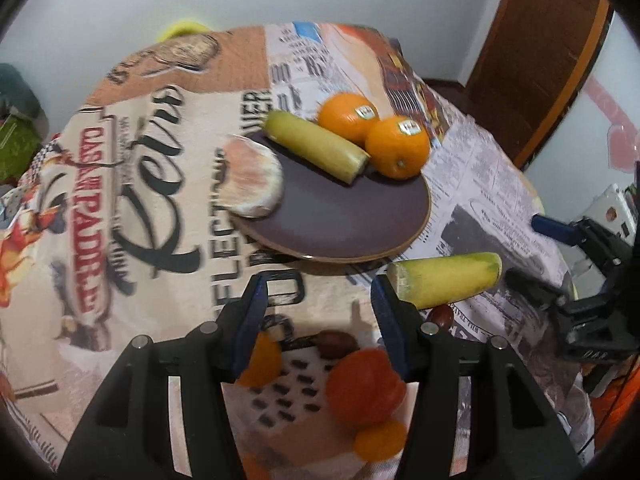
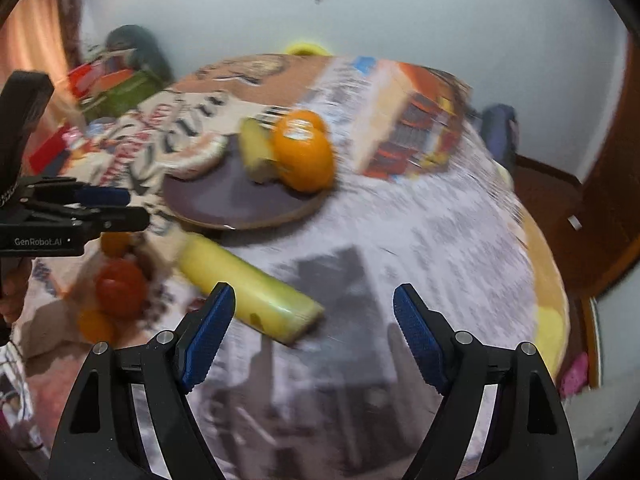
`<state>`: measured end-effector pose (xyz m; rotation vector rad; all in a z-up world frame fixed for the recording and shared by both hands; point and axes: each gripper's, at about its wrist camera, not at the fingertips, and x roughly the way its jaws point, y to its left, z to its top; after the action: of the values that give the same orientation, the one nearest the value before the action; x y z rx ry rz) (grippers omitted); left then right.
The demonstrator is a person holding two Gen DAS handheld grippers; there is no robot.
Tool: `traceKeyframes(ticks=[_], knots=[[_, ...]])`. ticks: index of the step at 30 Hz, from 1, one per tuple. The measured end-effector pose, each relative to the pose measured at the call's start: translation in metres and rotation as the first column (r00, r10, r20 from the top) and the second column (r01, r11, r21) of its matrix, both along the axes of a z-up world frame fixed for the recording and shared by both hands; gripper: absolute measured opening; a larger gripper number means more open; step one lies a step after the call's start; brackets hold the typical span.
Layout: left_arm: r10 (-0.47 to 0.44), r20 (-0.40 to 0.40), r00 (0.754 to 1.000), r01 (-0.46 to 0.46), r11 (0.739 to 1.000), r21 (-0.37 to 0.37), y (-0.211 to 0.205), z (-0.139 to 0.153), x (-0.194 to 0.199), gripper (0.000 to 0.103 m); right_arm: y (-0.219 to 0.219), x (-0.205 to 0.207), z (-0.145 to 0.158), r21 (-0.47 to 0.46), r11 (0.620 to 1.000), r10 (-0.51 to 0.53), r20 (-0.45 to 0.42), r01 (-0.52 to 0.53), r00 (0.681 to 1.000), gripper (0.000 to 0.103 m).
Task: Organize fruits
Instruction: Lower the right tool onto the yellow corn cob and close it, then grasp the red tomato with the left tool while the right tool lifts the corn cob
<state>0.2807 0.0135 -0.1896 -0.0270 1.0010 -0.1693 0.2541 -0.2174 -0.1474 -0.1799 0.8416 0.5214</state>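
A purple plate (image 1: 340, 216) holds two stickered oranges (image 1: 348, 116), a yellow-green fruit piece (image 1: 316, 144) and, at its left rim, a pale pink round fruit (image 1: 252, 178). A second yellow-green piece (image 1: 444, 280) lies on the tablecloth just in front of the plate. My left gripper (image 1: 320, 304) is open over the cloth with nothing between its fingers. Behind its fingertips lie a red fruit (image 1: 362, 386), small orange fruits (image 1: 260, 360) and brown ones (image 1: 334, 344). My right gripper (image 2: 314, 312) stands open above the loose yellow-green piece (image 2: 248, 292) without touching it; the plate (image 2: 240, 204) is farther off.
A printed cloth covers the round table (image 2: 544, 264), whose edge curves close on the right. A wooden door (image 1: 536, 52) stands beyond it. Green and red boxes (image 2: 120, 88) sit off the table's far left. A yellow object (image 2: 306, 48) peeks over the far edge.
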Motion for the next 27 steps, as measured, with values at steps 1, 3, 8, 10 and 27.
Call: traceKeyframes(ticks=[1,3,8,10,27], knots=[[0.008,0.006,1.0,-0.008,1.0,-0.004,0.004,0.003,-0.003,0.054,0.006,0.0,0.0,0.0,1.0,0.015,0.002,-0.015,1.0,0.079],[0.025,0.018,1.0,-0.025,1.0,-0.005,0.013,0.008,-0.011,0.054,0.025,0.0,-0.003,-0.009,0.998,0.061,0.001,-0.061,0.998,0.079],[0.036,0.018,0.999,-0.035,0.999,-0.007,0.022,0.007,-0.024,0.054,0.057,0.011,-0.023,-0.05,0.99,0.133,-0.057,-0.135,0.99,0.079],[0.034,0.014,0.999,-0.034,0.999,-0.007,0.023,0.005,-0.027,0.054,0.064,0.014,-0.028,-0.064,0.986,0.148,-0.075,-0.153,0.986,0.079],[-0.017,-0.013,1.0,0.016,0.998,-0.059,-0.005,-0.009,-0.044,0.054,0.019,0.02,-0.024,-0.006,0.999,0.038,-0.143,-0.039,0.989,0.033]])
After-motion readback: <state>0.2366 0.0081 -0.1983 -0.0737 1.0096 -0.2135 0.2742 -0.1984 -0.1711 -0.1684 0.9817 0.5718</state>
